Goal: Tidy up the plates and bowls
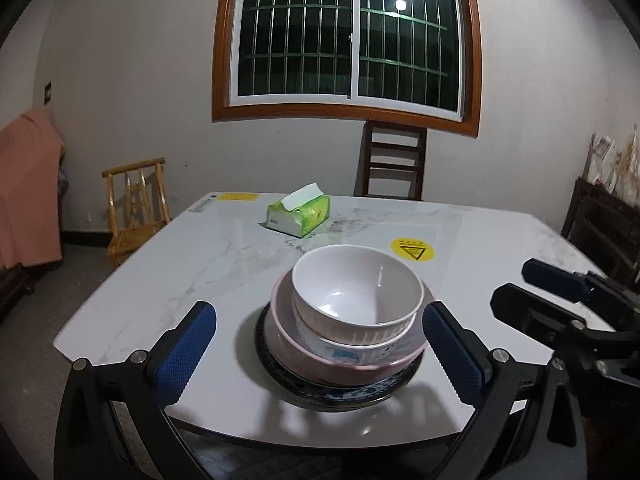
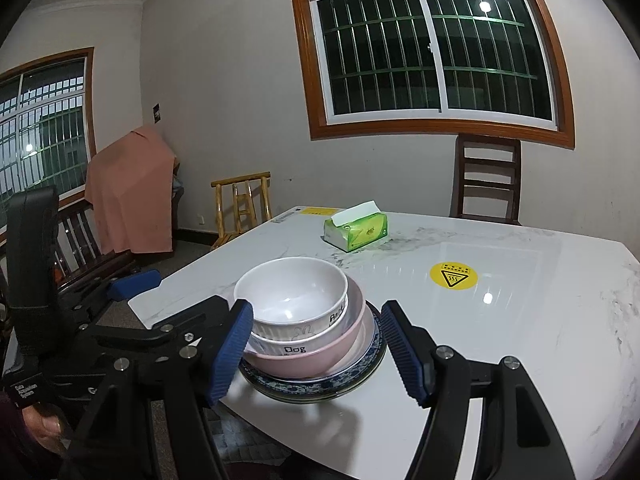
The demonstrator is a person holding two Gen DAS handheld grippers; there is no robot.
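Both tongs are spread wide with nothing pinched in either one. The left gripper (image 1: 318, 354) hangs at the near edge of the marble table (image 1: 208, 256), its blue pads either side of the dish stack and clear of it; the right gripper (image 2: 316, 350) frames the same stack, and its left pad sits so close to the bowls that I can't tell if it touches. The stack sits just ahead of both: a blue-patterned plate (image 1: 360, 394) at the bottom, right by the near table edge, a pink bowl (image 1: 304, 354) on it, then a white bowl with lettering (image 2: 296, 346) nested inside, and a ribbed white bowl (image 1: 356, 292) on top (rims a bit off-centre, so the pile leans toward the left gripper's right pad). Beyond the stack is bare tabletop, with a yellow warning sticker (image 2: 454, 275) ahead and right of the right gripper. Further on a green tissue box (image 1: 298, 216) sits near the far edge. Past the table, a dark wooden chair (image 1: 394, 160) stands under the barred window (image 1: 348, 36), and a bamboo chair (image 1: 134, 200) is off to the left.
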